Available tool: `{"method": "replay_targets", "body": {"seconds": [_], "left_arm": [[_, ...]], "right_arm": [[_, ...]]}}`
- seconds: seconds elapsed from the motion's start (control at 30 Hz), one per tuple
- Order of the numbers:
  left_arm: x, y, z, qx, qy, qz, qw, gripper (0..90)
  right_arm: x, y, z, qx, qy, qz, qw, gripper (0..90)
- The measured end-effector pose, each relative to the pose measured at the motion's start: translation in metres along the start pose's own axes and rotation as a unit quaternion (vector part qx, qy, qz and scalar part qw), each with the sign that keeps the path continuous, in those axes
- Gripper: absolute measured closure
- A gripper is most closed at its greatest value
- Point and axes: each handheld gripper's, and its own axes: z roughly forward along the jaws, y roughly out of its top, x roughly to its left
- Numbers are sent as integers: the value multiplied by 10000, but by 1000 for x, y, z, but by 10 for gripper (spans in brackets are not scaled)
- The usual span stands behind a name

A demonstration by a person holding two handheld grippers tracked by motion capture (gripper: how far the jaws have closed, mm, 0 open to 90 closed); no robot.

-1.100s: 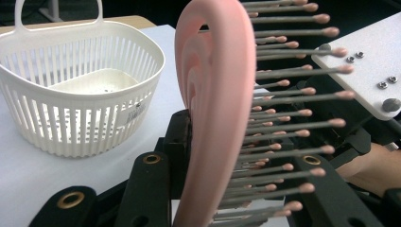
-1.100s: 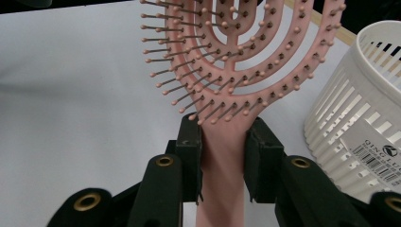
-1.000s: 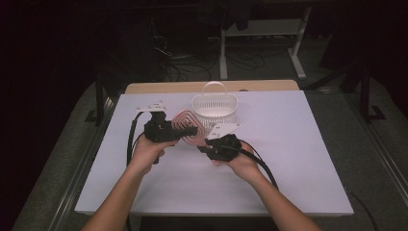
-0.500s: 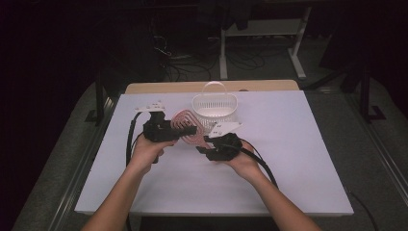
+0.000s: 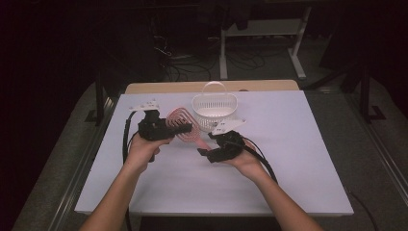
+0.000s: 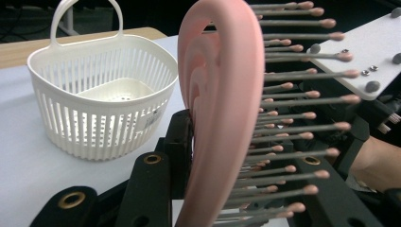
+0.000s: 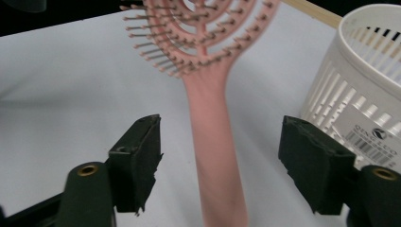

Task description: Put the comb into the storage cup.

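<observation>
The pink hairbrush (image 5: pixel 182 126) hangs above the table (image 5: pixel 308 159), just left of the white basket (image 5: pixel 214 109), its head pinched by the left gripper (image 5: pixel 169 126). The right gripper (image 5: pixel 204 151) has just been opening, its jaws spread clear of the handle between them. This looks like a hand-over ending; next, likely carry the brush to the basket.

Pink hairbrush (image 5: pixel 185 127), white slatted basket (image 5: pixel 214 111), black claws, white table (image 5: pixel 298 144)
</observation>
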Motion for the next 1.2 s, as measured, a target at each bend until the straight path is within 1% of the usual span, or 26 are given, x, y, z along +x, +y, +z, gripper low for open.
{"method": "replay_targets", "body": {"seconds": [0.1,0.2,0.27,0.3,0.43,0.7,0.8,0.93,1.1,1.13,1.2], "left_arm": [[1,0,-1,5,14,5,10000,645],[2,0,-3,16,37,16,10000,644],[2,0,-3,18,38,15,10000,645],[2,0,-4,3,52,14,10000,645],[4,0,-6,-20,63,4,10000,645],[3,2,-9,-66,76,12,9999,645],[4,2,-10,-77,81,9,9999,645],[4,3,-11,-83,85,14,9999,645],[4,3,-13,-69,108,25,9999,645],[4,3,-13,-69,108,25,9999,645],[4,4,-14,-114,115,7,9999,645]], "right_arm": [[-2,-3,-2,41,-61,90,9999,238],[-5,-7,-4,98,-191,121,9997,205],[-6,-7,-5,123,-227,124,9996,194],[-8,-10,-8,140,-200,200,9995,173],[-11,-17,-16,111,-193,335,9992,141],[-20,-31,-35,-9,-327,544,9980,97],[-23,-37,-42,-36,-329,657,9973,63],[-27,-47,-50,-30,-358,711,9968,0],[-29,-59,-59,10,-362,768,9964,0],[-29,-59,-59,10,-362,768,9964,0],[-31,-67,-64,7,-381,835,9958,0]]}}
